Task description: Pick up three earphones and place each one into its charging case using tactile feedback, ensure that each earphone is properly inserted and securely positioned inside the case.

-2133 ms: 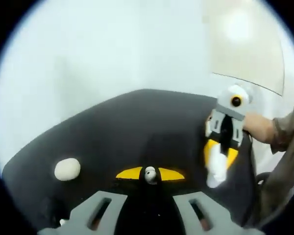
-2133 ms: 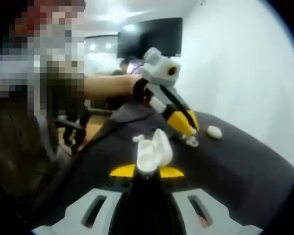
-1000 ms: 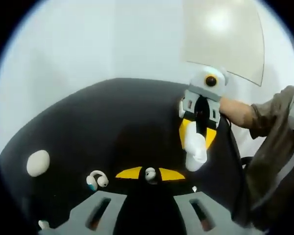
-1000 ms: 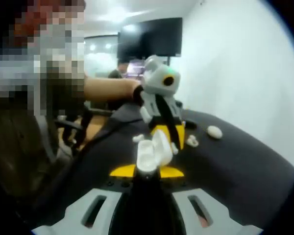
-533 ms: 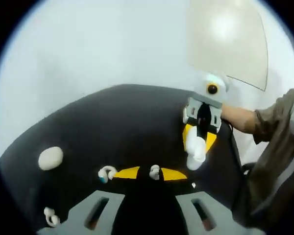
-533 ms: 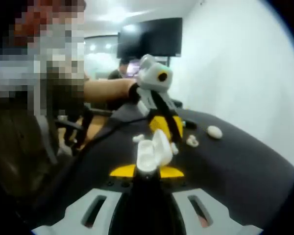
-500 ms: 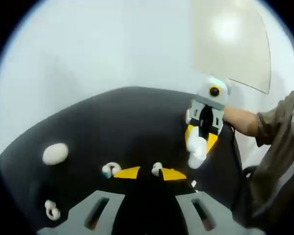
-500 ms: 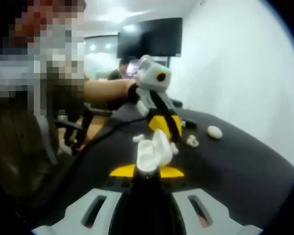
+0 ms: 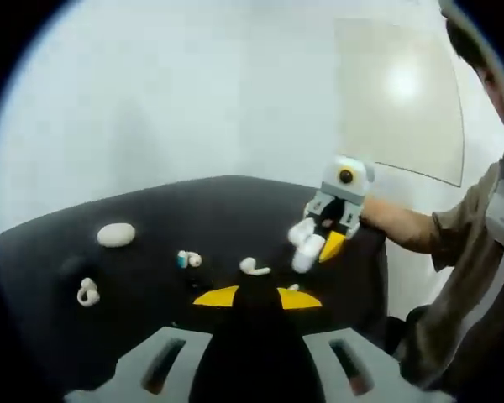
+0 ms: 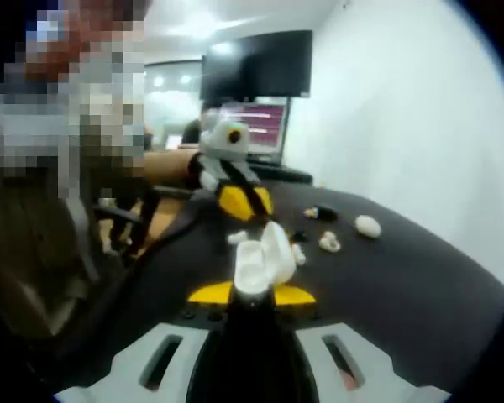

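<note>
R claw (image 10: 250, 295) is clamped on an open white charging case (image 10: 262, 256), lid flipped up, held above the black counter (image 10: 420, 294). In the left gripper view the same case (image 9: 305, 243) shows at the tips of that claw (image 9: 322, 243), off to the right, w/ a person's sleeve (image 9: 462, 252) behind it.

L claw (image 9: 254, 298): jaws look closed or nearly so, yellow tips meeting w/ nothing between them, though I can't tell for sure. From the right gripper view it (image 10: 239, 204) sits up and back from the case, over the counter's far left part.

Earphones lie loose on the counter: one white bud (image 9: 253, 268) just ahead of the L tips, one w/ a teal end (image 9: 187, 259) a bit further left, an ear-hook type (image 9: 87, 291) well to the left. A closed white oval case (image 9: 116, 234) sits at the back.

Step in hand, prob.: L claw picks the nearest bud. To do it well:
- open jaws before descending, straddle the bud body, not the stem.
- close gently; stop at first firm resistance.
- keep the R case level, opening up.
- seat the bud stem first; press till it stops dead, then release.

Risk: the small smooth bud may squirt out if pinched off-centre.
</note>
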`<state>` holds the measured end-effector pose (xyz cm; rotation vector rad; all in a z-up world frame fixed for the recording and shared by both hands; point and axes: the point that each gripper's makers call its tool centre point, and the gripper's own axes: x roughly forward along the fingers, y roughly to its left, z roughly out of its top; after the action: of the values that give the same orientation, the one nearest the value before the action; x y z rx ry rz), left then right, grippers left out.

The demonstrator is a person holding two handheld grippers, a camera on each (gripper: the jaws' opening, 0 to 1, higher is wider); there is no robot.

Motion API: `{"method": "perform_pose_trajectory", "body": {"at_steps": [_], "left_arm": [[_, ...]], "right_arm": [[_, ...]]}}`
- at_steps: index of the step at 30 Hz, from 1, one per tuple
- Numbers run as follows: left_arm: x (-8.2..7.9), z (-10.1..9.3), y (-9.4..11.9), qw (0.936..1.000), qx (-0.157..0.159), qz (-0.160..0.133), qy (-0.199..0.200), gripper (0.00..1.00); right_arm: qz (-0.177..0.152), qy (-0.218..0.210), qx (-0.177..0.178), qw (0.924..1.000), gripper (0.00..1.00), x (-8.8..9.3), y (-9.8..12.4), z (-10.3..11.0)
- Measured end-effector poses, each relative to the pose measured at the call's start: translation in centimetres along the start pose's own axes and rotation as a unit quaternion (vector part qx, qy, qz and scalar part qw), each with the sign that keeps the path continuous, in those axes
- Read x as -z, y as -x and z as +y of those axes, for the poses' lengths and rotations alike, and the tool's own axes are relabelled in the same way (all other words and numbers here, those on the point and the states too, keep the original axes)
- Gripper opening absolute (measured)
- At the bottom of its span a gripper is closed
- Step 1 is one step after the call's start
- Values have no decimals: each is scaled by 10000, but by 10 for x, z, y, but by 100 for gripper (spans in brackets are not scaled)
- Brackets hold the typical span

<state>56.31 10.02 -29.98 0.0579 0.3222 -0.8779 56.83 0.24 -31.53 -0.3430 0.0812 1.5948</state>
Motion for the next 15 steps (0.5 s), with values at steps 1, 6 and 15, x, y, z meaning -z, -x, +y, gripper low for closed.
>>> {"method": "perform_pose_trajectory", "body": {"at_steps": [1, 6, 15], "left_arm": [[2, -4, -1, 10000, -6, 33, -32, 18], [12, -20, -9, 9992, 111, 236, -309, 19], [16, -22, -21, 9974, 277, 273, -604, 19]], "right_arm": [[0, -3, 1, 10000, 17, 0, 0, 0], [2, 3, 5, 10000, 17, -1, 0, 1], [-1, 13, -2, 10000, 17, -2, -1, 1]]}}
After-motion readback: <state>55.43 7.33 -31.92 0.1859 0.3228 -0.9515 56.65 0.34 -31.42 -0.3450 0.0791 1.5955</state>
